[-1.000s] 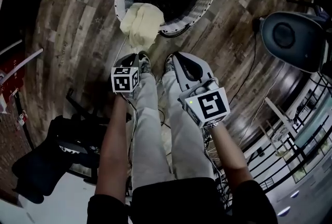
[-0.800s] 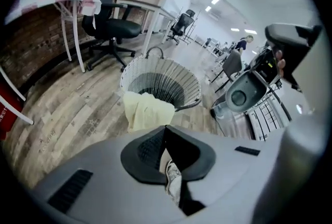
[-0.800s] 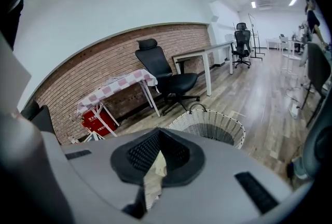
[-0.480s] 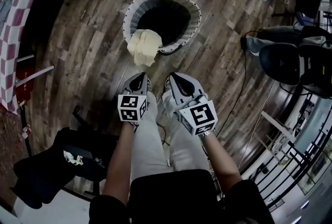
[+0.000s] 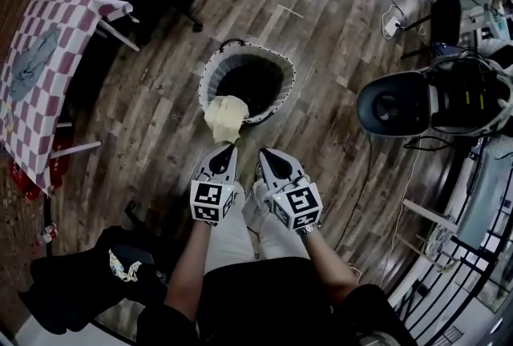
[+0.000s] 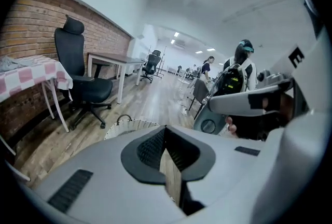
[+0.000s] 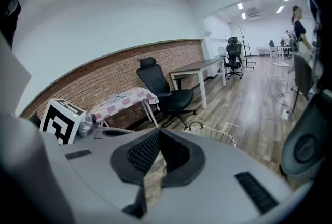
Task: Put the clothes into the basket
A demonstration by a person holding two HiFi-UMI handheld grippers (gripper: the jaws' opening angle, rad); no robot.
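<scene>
- The left gripper (image 5: 227,150) has its jaws pressed together, with nothing in them.
- The right gripper (image 5: 267,154) is the same.
- A cream cloth (image 5: 225,117) hangs over the basket (image 5: 210,78) rim.
- A grey thing (image 5: 32,64), maybe clothes, lies on the checked bench (image 5: 48,124).

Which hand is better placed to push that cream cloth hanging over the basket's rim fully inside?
Probably the left. The cream cloth drapes over the near rim of the basket, straight ahead of the left gripper; the right gripper sits off to the side. Both are shut and empty.
</scene>
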